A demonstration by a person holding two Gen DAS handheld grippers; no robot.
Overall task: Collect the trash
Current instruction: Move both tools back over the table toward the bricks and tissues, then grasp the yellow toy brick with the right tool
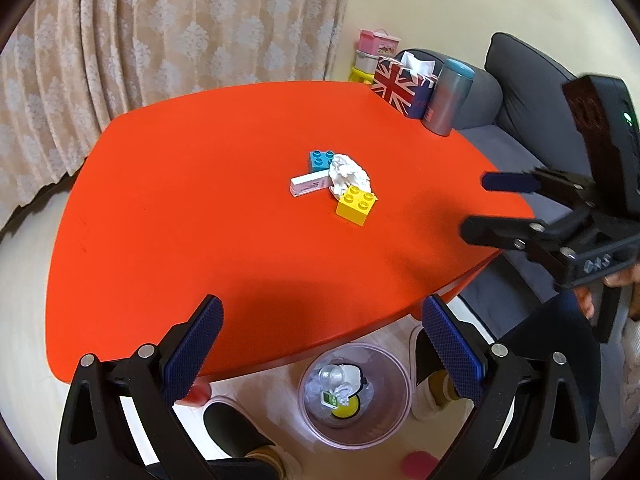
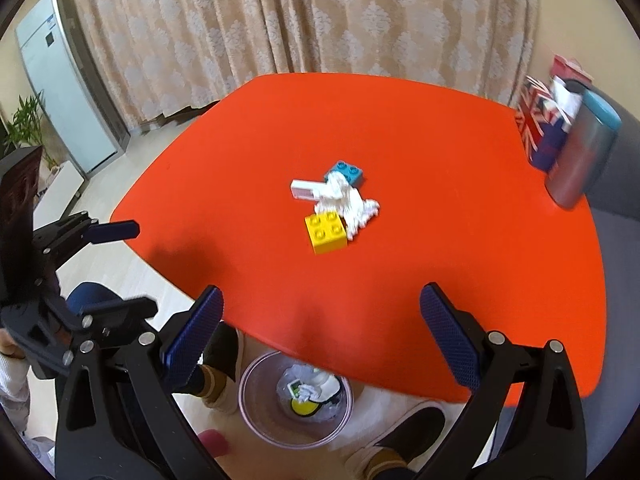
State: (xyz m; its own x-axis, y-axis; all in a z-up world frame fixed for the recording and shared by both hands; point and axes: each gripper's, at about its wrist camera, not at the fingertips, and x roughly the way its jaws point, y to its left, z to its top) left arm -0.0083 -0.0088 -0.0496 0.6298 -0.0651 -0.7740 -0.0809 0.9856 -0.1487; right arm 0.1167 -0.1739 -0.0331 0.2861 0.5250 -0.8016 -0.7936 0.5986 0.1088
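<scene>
Nearest the cameras, the left gripper hangs over the near edge of the orange bench with its jaws wide apart and nothing between them. The right gripper is held the same way, jaws spread and empty, just beside it.

Directly below, on the floor under the bench's near edge, stands a clear, pink-rimmed bin. It already holds several bits of rubbish: something crumpled and white, a yellow round piece, a small green-and-white item and what looks like clear plastic.

Further out, near the middle of the bench, lies the crumpled tissue, the likeliest trash here. It rests in a small cluster, touching a yellow block on its near side, a blue block on the far side, and a small white box beside it. The tissue should be very light, soft and easily squashed, so a gentle pinch across its raised middle would hold it; a low approach risks nudging the blocks. The white box looks stiff and light, best gripped across its narrow sides, if it counts as trash at all.

At the far corner stand a Union Jack tissue box and a grey tumbler with a blue lid.
</scene>
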